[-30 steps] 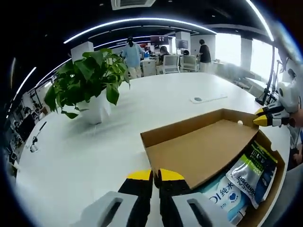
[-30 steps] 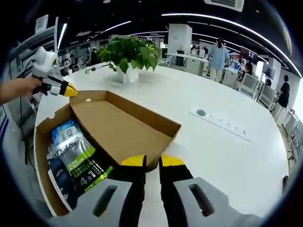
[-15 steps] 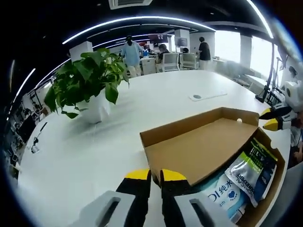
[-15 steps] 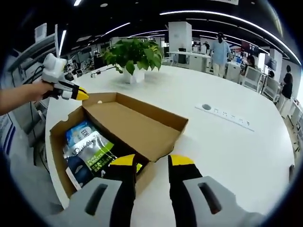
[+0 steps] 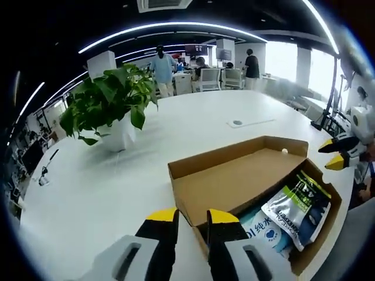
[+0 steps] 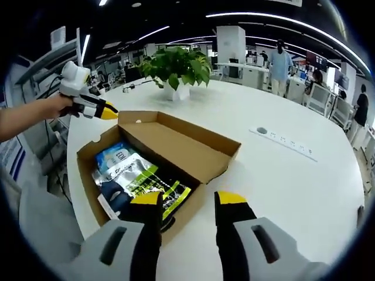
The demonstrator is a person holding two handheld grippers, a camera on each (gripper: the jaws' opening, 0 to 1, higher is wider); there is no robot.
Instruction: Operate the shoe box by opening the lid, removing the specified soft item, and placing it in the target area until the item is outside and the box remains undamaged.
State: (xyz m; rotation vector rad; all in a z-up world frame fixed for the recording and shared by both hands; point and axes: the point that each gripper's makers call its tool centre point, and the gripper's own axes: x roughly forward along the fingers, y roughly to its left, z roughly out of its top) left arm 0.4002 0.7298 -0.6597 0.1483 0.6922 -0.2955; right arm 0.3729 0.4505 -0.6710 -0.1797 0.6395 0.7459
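The shoe box lies on the white table with its lid already thrown back, so the opening looks done and the removal of the soft item comes next. Inside the box, on the side away from the lid, lie several soft packets: a silver and green pouch on top, and a blue and white pack beside it toward the far corner. In the left gripper view the same pouch overlaps the blue pack.

The right gripper hovers just above the near edge of the box, its jaws apart and holding nothing. The left gripper sits at the opposite edge of the box, jaws slightly parted, also holding nothing; from the right gripper view its yellow tips show by the box's far corner.

I'd judge the next move is for the right gripper to dip into the box and pinch the top pouch by a loose edge, lifting without dragging on the cardboard wall. A potted plant stands well beyond the box.
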